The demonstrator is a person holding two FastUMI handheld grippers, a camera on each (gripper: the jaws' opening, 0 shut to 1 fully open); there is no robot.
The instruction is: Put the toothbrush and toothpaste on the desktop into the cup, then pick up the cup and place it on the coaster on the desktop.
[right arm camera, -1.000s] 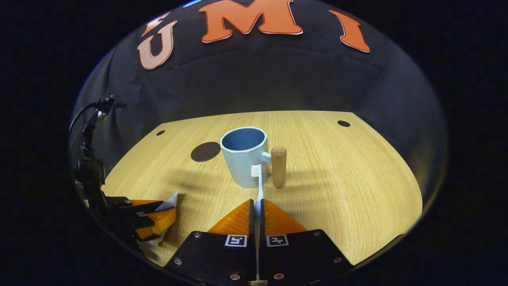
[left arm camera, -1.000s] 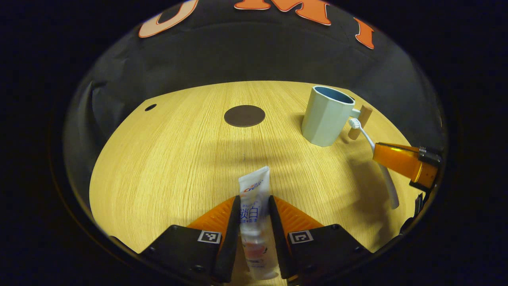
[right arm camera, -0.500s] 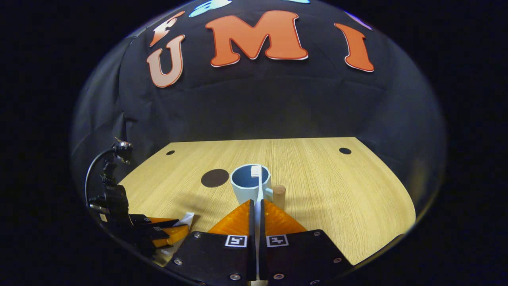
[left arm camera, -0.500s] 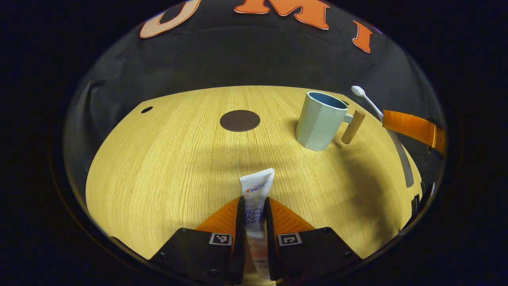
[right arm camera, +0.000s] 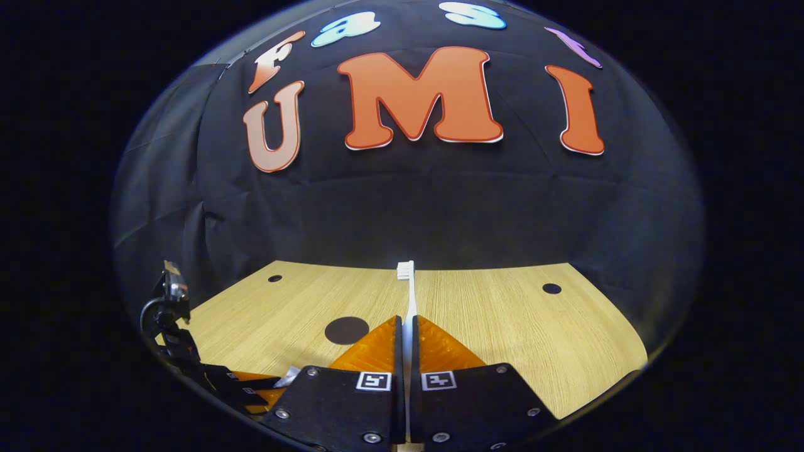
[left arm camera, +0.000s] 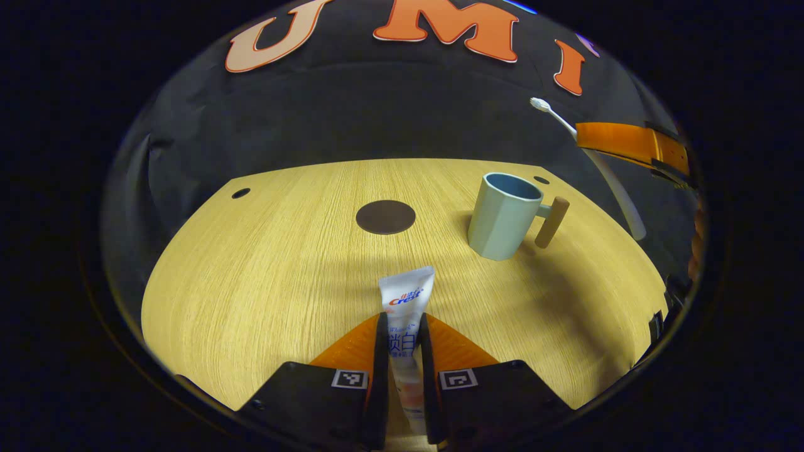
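Note:
In the left gripper view my left gripper (left arm camera: 402,326) is shut on a white toothpaste tube (left arm camera: 405,301) that points forward just above the wooden desktop (left arm camera: 264,276). The pale blue cup (left arm camera: 502,216) with a wooden handle stands upright at the right, and the dark round coaster (left arm camera: 385,217) lies left of it. High above the cup my right gripper (left arm camera: 581,135) holds the white toothbrush (left arm camera: 553,116) in the air. In the right gripper view my right gripper (right arm camera: 406,326) is shut on the toothbrush (right arm camera: 408,289), bristles up; the coaster (right arm camera: 346,329) lies low at the left.
Small dark holes sit in the desktop near its far corners (right arm camera: 551,288) (left arm camera: 240,193). The left gripper (right arm camera: 251,386) with its cable shows at the lower left of the right gripper view. The black booth wall closes off the back.
The right gripper has lifted the toothbrush off the desktop and well above the cup. The left gripper has closed on the toothpaste tube and raised it a little.

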